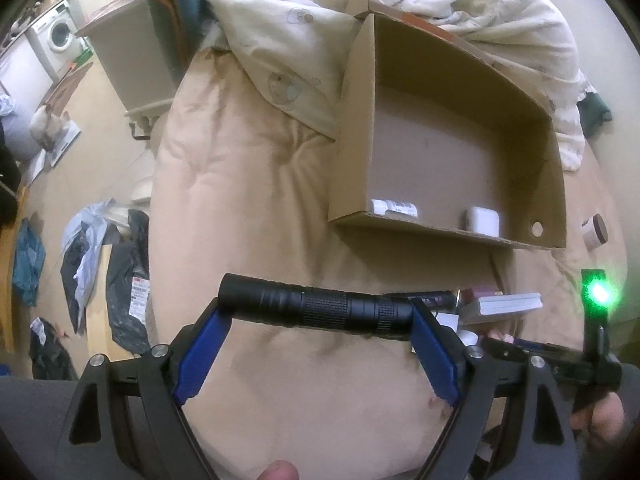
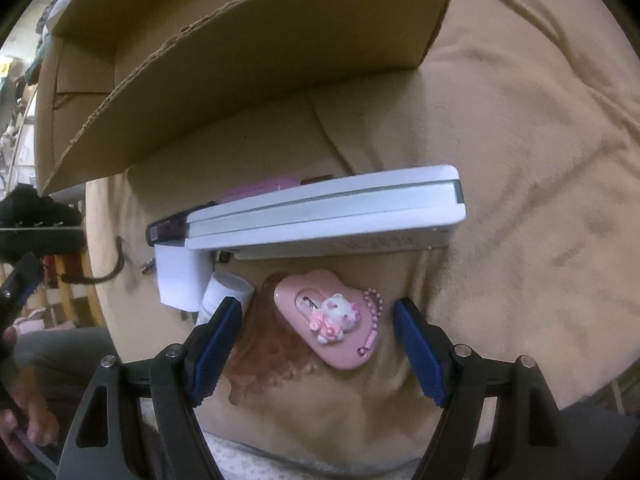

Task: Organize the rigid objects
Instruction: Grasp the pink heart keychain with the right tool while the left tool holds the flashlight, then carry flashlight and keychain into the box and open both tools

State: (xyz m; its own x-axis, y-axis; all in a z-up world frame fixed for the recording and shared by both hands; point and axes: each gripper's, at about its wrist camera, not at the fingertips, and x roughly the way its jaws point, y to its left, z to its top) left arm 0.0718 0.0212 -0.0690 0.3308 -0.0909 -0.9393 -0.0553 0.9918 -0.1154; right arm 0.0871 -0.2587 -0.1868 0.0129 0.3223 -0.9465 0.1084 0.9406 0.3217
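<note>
A: Currently, left gripper (image 1: 316,312) is clamped end to end on the black flashlight (image 1: 316,307); barrel lies crosswise between the blue pads (image 1: 200,354), held above the beige blanket (image 1: 248,208).

B: Position against the cardboard box (image 1: 460,92)?

A: Flashlight sits short of the box's near wall, whose torn upper edge faces the camera. Bare blanket lies between the two. Inside the box, against that near wall: a white labelled bottle (image 1: 394,208) on its side and a white case (image 1: 484,220), apart from each other. Rest of the floor is bare cardboard.

B: Right side?

A: Right gripper (image 2: 318,316) has its fingers spread, gripping nothing. A pink charm case (image 2: 332,320) with a cat figure lies on the blanket between the tips, touching neither. Just beyond it, a white flat box (image 2: 328,212) lies crosswise, with a white cube (image 2: 180,280) and a white ribbed roll (image 2: 224,292) at its left end.

B: Clearance?

A: Box's near wall overhangs the view above the white flat box. Right of the pile the blanket is bare. A small brown-lidded jar (image 1: 596,232) lies outside the box's right wall.
</note>
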